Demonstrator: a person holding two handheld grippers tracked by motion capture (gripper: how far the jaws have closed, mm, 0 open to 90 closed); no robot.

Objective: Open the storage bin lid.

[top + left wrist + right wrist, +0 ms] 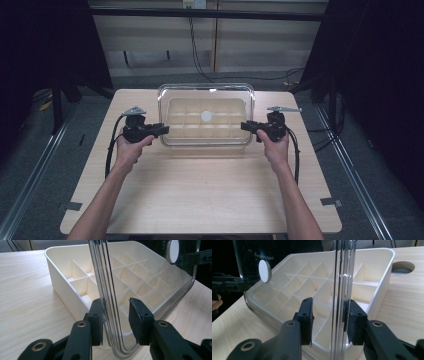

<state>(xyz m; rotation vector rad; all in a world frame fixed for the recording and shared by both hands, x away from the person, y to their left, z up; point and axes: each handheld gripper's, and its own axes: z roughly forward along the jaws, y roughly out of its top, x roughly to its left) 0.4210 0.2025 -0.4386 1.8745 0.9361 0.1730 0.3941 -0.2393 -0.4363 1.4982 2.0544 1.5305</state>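
A clear plastic lid (206, 89) with a white round knob (206, 116) hangs level just above a cream box (200, 131) split into many small compartments. My left gripper (162, 130) is shut on the lid's left end, its pads either side of the rim (100, 270). At the opposite end my right gripper (246, 125) is shut on the rim (344, 270) in the same way. The compartments of the box (62, 287) look empty. In the right gripper view the box (382, 277) lies behind the lid, and the knob (264, 271) shows at upper left.
The box sits at the back middle of a light wooden table (200, 190). A round hole (403, 267) is cut in the tabletop beyond the box. Dark curtains and metal floor rails flank the table, and cables hang at the far wall.
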